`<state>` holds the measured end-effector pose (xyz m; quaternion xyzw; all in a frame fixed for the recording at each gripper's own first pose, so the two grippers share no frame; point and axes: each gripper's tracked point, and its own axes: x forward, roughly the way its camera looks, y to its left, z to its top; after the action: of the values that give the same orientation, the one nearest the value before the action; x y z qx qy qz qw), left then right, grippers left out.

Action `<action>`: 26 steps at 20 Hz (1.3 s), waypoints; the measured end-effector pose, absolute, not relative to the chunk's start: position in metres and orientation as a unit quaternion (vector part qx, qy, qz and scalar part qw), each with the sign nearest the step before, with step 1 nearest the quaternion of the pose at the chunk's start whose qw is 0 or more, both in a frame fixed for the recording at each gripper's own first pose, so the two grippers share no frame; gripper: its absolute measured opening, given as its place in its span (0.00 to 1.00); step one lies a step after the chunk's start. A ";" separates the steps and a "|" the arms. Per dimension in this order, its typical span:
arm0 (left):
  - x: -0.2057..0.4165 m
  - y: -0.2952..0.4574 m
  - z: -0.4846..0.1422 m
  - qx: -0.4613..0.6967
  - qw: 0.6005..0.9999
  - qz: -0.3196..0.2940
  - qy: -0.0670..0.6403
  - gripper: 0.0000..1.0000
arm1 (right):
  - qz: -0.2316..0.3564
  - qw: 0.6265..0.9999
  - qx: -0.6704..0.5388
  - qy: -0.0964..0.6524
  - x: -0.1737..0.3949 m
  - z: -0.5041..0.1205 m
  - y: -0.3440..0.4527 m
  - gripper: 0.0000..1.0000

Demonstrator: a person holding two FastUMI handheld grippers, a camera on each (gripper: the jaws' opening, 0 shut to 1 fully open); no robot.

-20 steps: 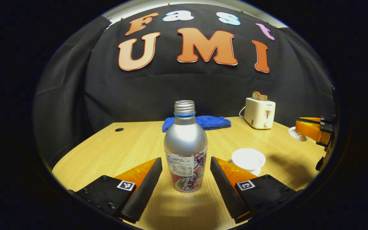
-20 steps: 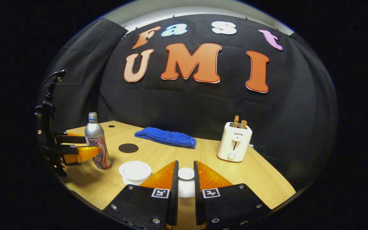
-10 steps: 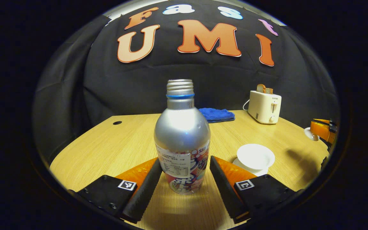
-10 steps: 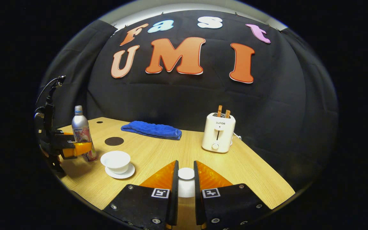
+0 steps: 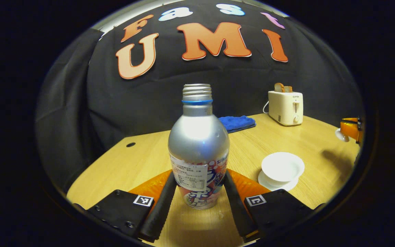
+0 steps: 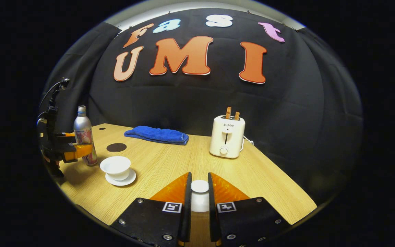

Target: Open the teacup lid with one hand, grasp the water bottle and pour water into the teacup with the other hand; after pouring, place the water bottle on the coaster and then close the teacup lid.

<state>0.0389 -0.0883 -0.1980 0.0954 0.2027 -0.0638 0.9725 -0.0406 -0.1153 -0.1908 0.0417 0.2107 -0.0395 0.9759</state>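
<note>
Your left gripper [image 5: 197, 192] pinches the upright, uncapped bottle [image 5: 198, 147] between both fingers. Your right gripper [image 6: 199, 195] clamps the lid [image 6: 200, 187]. The open cup [image 5: 282, 167] sits just right of the bottle.

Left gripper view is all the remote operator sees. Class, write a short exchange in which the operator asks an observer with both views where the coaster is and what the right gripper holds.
Operator: My bottle blocks the table behind it. Where is the coaster?
Observer: In the right gripper view the dark round coaster lies flat on the table just beyond the water bottle, toward the blue towel.
Operator: And what does the right gripper hold?
Observer: The right gripper has the white teacup lid pinched between both fingers, well off to the side of the open teacup.
</note>
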 end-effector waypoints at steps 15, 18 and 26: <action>0.068 -0.090 -0.181 0.400 0.902 -0.089 0.138 0.83 | -0.049 0.973 0.039 0.221 -0.040 -0.195 -0.128 0.23; 0.065 -0.090 -0.182 0.453 0.876 -0.102 0.132 0.83 | -0.050 0.972 0.034 0.226 -0.039 -0.198 -0.128 0.23; 0.071 -0.092 -0.180 0.577 0.800 -0.123 0.113 0.83 | -0.043 0.974 0.028 0.220 -0.038 -0.191 -0.127 0.23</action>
<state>0.0715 -0.0915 -0.1797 0.5766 0.1125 -0.1235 0.7998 -0.0375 -0.1267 -0.1910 0.0276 0.2201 -0.0432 0.9741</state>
